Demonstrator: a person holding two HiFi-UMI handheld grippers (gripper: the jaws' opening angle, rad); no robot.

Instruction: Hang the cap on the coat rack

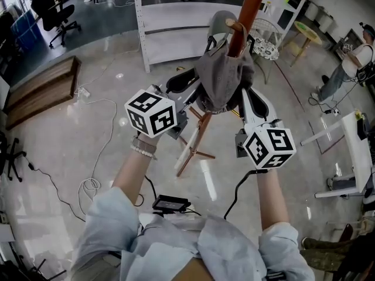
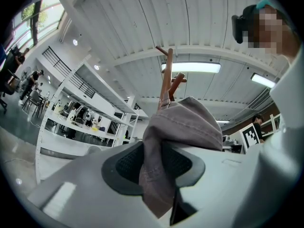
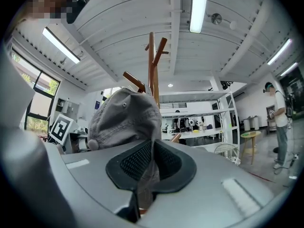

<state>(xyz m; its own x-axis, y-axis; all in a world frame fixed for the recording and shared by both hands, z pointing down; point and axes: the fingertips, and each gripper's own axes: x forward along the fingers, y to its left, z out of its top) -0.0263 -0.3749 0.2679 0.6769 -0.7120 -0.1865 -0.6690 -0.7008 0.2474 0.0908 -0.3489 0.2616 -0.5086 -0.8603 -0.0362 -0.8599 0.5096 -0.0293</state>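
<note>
- Head view shows the cap bunched against the coat rack, just under the rounded tip of a slanted peg. From this steep angle I can't be sure the crown is over the peg at all.
- The left gripper is clamped on a fold of the cap's edge. The right gripper pinches the cloth on the other side, so the cap is carried between the two.
- Risk: if both let go before the peg sits inside the crown, the limp cloth will likely slide down the smooth wood and drop.
- Risk: releasing one side first could let the cap swing off the peg. Tugging while it is snagged might rock the rack.
- The cap is soft grey cloth with stitched seams and a top button, and it creases easily.
- The rack is reddish-brown wood, a round pole with short upward-slanted pegs.
- The pads are dark and mesh-textured.
</note>
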